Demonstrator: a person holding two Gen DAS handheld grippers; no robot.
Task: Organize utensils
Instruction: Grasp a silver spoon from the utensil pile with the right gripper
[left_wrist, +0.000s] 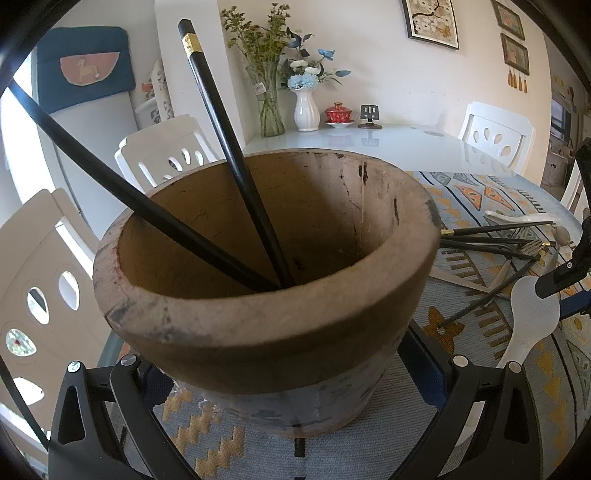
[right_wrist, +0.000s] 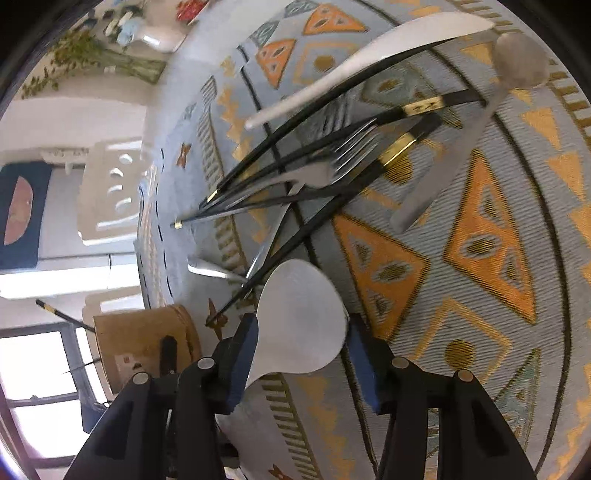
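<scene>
Right gripper (right_wrist: 301, 354) straddles a white rice paddle (right_wrist: 299, 321) beside a pile of loose utensils; left gripper (left_wrist: 280, 398) brackets a wooden holder (left_wrist: 258, 332).

The paddle's round blade lies between the right gripper's blue pads (right_wrist: 243, 354), which stand spread. The left pad looks close against the blade's edge and a gap shows at the right, so no firm pinch is visible. Its handle, the long axis, runs back under the gripper toward the camera. The right hand is clearly nearer to it. The left jaws stand wide on either side of the holder; whether they press it I cannot tell. 2 black chopsticks (left_wrist: 229, 147) already lean inside. A fork (right_wrist: 332, 162), spoons and more chopsticks lie crossed on the patterned cloth (right_wrist: 480, 332).
</scene>
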